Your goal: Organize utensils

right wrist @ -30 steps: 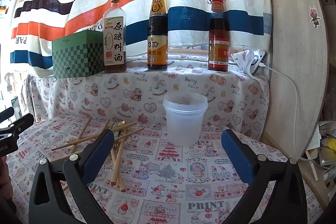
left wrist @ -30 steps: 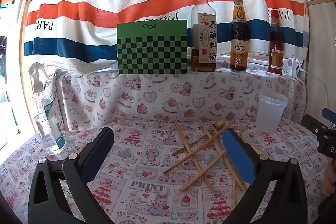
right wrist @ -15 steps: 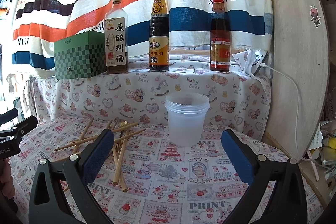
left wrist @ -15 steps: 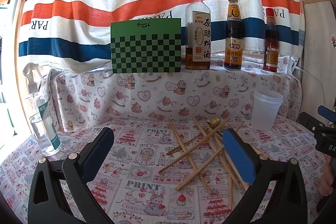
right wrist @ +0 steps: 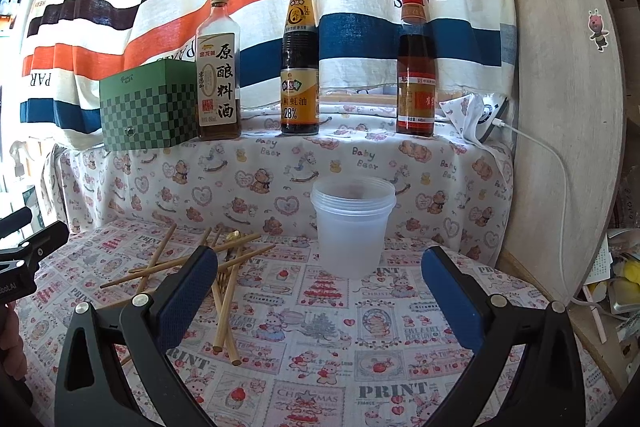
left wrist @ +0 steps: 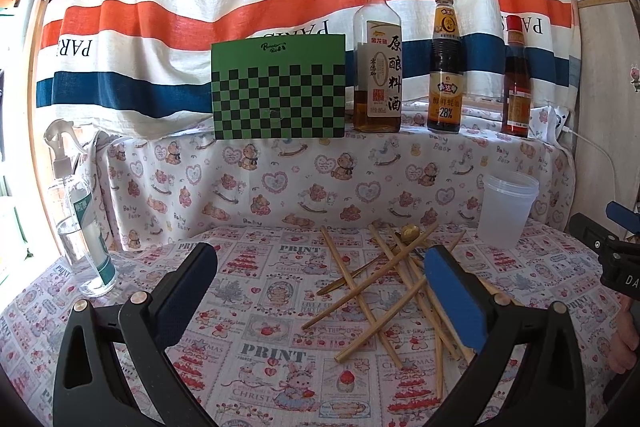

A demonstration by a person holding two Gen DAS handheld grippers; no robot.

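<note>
A loose pile of wooden chopsticks (left wrist: 372, 291) lies crossed on the printed tablecloth, with a small gold spoon (left wrist: 410, 231) among them. The pile also shows in the right wrist view (right wrist: 224, 279). A stack of translucent plastic cups (right wrist: 352, 227) stands upright to the right of the pile and shows in the left wrist view (left wrist: 507, 209). My left gripper (left wrist: 320, 291) is open and empty, held above the cloth just before the pile. My right gripper (right wrist: 316, 291) is open and empty, in front of the cups.
A clear spray bottle (left wrist: 80, 227) stands at the left edge. On the raised ledge behind stand a green checkered box (left wrist: 279, 91) and three sauce bottles (left wrist: 446, 67). A wooden board (right wrist: 568, 107) and a white cable (right wrist: 560, 167) bound the right side.
The left gripper has drifted slightly, shifting its view a little; the right gripper has barely moved. Both stay open and nothing on the table has moved.
</note>
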